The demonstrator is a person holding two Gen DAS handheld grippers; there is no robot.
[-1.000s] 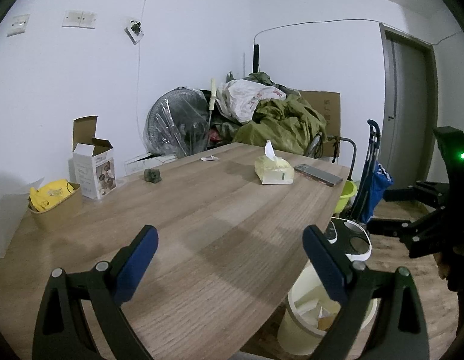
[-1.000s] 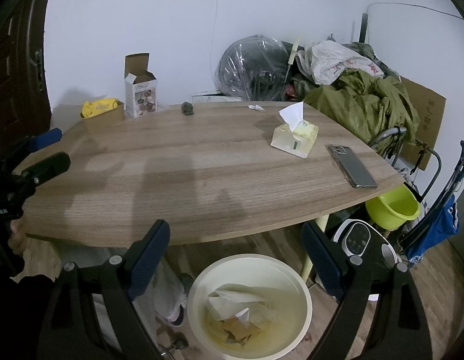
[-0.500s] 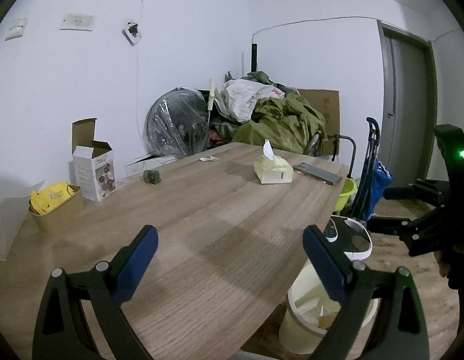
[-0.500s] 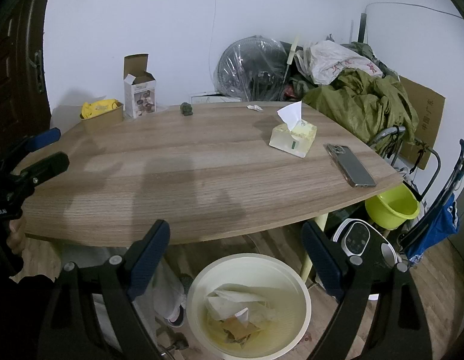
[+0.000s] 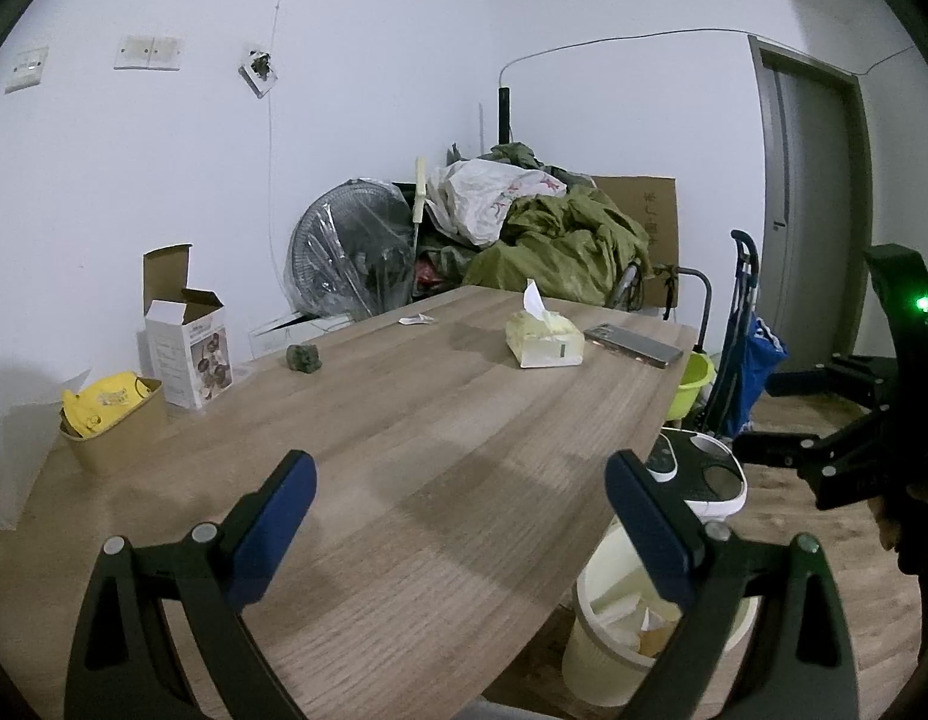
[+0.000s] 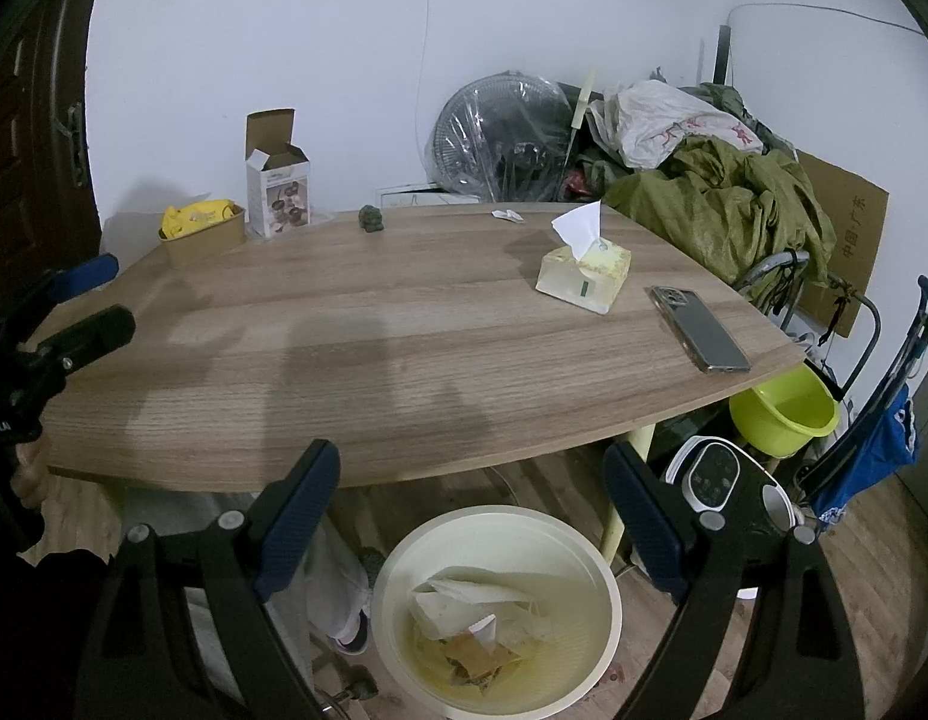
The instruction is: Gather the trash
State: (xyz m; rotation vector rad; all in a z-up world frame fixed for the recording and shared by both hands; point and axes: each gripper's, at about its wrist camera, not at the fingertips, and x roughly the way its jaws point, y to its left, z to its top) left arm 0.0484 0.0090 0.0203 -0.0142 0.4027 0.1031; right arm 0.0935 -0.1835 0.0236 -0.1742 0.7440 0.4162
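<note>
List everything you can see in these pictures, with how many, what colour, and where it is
table: one, wood-grain.
tissue box: one, pale yellow, table right.
phone: one, grey, right table edge.
paper scrap: one, white, far edge.
dark lump: one, green-grey, far edge.
open carton: one, white, far left.
paper bowl: one, brown, yellow packet inside, beside carton.
trash bin: one, cream, floor, holds paper.
basin: one, lime, floor right.
left claw: open, empty.
right claw: open, empty, above bin.
</note>
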